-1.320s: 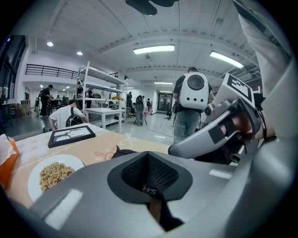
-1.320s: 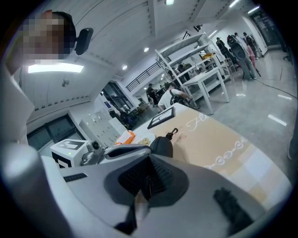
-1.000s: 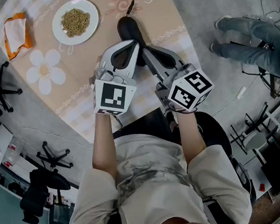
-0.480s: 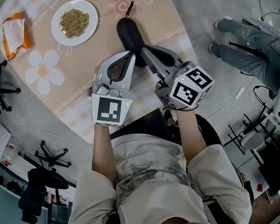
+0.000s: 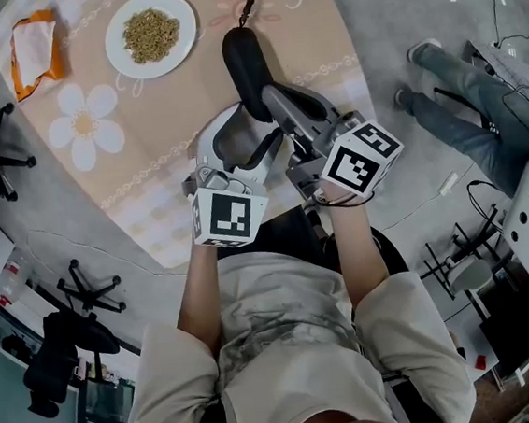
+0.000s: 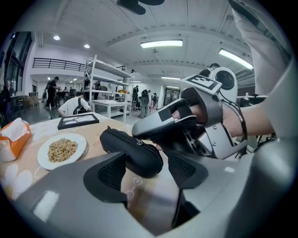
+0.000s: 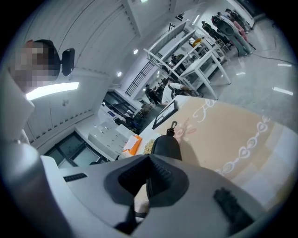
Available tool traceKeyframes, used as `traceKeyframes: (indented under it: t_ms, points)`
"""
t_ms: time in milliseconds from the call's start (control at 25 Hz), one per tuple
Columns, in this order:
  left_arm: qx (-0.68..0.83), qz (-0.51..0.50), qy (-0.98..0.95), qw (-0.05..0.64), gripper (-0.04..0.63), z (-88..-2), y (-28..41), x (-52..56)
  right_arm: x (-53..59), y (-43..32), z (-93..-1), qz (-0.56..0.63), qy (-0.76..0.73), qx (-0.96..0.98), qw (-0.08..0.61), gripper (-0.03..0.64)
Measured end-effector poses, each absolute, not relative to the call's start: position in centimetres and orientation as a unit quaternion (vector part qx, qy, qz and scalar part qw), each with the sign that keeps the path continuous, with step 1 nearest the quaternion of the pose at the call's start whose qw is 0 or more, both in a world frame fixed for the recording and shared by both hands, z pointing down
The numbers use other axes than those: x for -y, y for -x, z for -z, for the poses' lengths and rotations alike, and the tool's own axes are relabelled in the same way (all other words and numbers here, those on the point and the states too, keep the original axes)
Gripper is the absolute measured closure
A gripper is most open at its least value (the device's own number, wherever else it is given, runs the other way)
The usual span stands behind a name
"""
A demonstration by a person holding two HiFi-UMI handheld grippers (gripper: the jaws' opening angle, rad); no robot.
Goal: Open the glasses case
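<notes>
Worktop (image 5: 144, 134) lies bare between the black glasses case (image 5: 241, 63) and the plate of grain (image 5: 150, 35) to the case's left; an orange packet (image 5: 34, 54) sits further left. The worktop's edge runs close on the case's right. Both forearms reach forward, the left tongs (image 5: 257, 127) just short of the case's near end, the right tongs (image 5: 267, 98) on that end.

In the left gripper view, the left tongs' jaws have just been opening and stand wide. The case's near end is at the mouth of the gap, and neither pad presses it.

In the right gripper view, the right tongs' pads are nearly together on a thin dark part at the case's near end. Bare worktop spreads to the case's right.
</notes>
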State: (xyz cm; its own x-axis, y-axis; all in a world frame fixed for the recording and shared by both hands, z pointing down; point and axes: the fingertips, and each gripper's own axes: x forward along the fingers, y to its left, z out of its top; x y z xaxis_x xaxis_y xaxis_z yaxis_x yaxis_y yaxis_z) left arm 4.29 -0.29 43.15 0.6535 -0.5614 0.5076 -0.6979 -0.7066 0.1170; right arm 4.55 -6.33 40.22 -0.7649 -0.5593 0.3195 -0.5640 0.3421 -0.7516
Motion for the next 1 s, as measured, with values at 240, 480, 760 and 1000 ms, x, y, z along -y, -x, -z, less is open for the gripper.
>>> traceKeyframes:
  t_ms: [240, 480, 760, 1000]
  points:
    - [0.371, -0.209, -0.888, 0.175, 0.228, -44.0, -3.9, 1.2, 6.6, -4.6, -40.3, -0.468, -0.347, 0.813, -0.004, 0.603]
    - [0.377, -0.237, -0.88, 0.166, 0.218, -45.2, -3.6, 1.7, 6.5, -5.3, -40.1, -0.491, -0.347, 0.799, -0.028, 0.603]
    - [0.384, -0.248, -0.875, 0.159, 0.216, -45.1, -3.2, 1.7, 6.0, -6.2, -40.2, -0.501, -0.358, 0.787, -0.043, 0.603]
    - [0.402, -0.262, -0.864, 0.154, 0.227, -45.1, -1.2, 1.6, 5.6, -6.7, -40.3, -0.498, -0.368, 0.785, -0.036, 0.603]
